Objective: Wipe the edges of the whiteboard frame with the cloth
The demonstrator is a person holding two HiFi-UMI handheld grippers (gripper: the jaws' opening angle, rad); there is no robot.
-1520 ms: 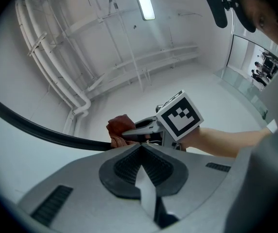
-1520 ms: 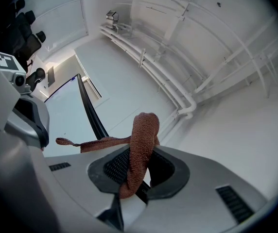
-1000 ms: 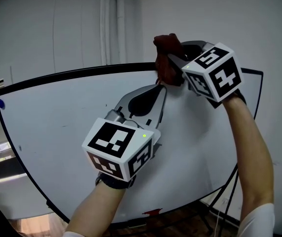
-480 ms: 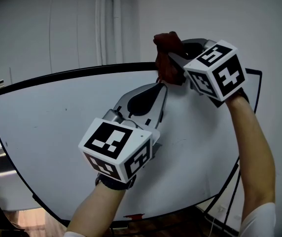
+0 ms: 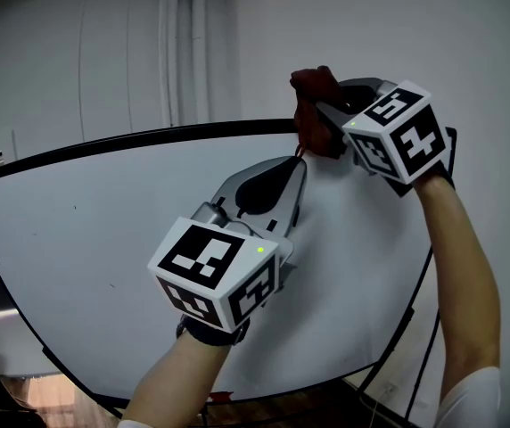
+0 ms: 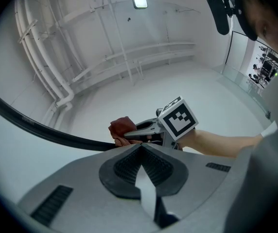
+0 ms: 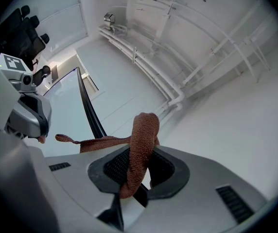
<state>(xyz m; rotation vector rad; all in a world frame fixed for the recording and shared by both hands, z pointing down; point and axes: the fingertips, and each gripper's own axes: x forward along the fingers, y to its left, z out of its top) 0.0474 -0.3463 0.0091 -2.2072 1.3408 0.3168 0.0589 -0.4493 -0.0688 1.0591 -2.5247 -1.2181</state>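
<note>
Left arm [image 5: 170, 377]: it is bare, it comes up from the near bottom edge, and it is the closest thing.
Left gripper [image 5: 296, 163]: it points up and away from the person. Its black and white cube [image 5: 215, 270] sits at the near end. Its tip is in front of the white board, just under the top edge. I cannot tell if it touches the board.
Left jaws: they are pressed together, with nothing between them.
Right arm [image 5: 464, 275]: it is on the right and reaches up higher than the left one.
Whiteboard [image 5: 94, 239]: it is big and white, stands behind both grippers, and fills the middle of the head view.
Frame [image 5: 148, 135]: a thin black edge runs all round the whiteboard.
Right gripper [image 5: 319, 114]: it is up at the top edge of the frame, near the far right corner, just above the tip of the left gripper.
Right jaws: they are squeezed on the cloth.
Cloth [image 5: 311, 96]: it is red-brown and bunched up. It sits on the top edge of the frame, and a thin bit hangs out to the left.
Wall [image 5: 77, 61]: it is grey and far behind the board, with white pipes [image 5: 179, 52] going up it.
</note>
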